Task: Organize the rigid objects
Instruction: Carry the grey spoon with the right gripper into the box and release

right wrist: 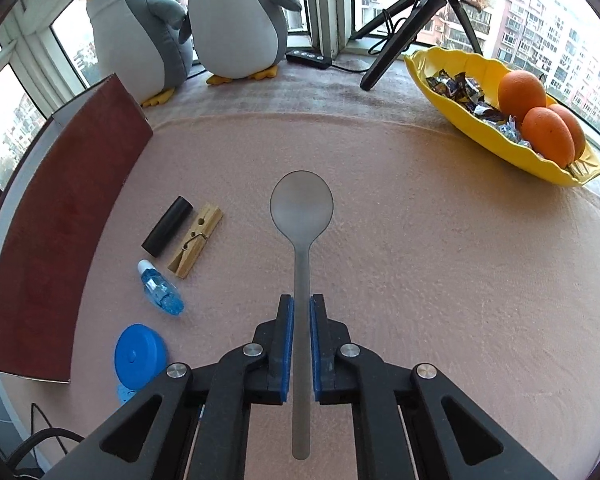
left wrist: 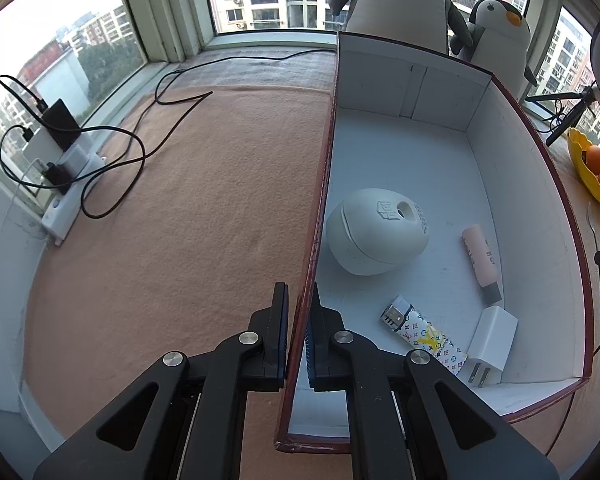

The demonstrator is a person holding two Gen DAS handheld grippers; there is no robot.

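L tongs (left wrist: 299, 300) clamp box (left wrist: 540, 152) wall — R tongs (right wrist: 301, 308) grip spoon (right wrist: 302, 216).

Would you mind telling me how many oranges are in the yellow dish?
3, all at the near end of the yellow leaf-shaped dish: the largest orange behind, one in front, a third partly hidden at their right. More could hide behind.

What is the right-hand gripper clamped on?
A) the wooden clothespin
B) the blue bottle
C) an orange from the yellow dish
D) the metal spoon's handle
D: in the right wrist view the right gripper has its blue pads closed on the handle of the spoon.
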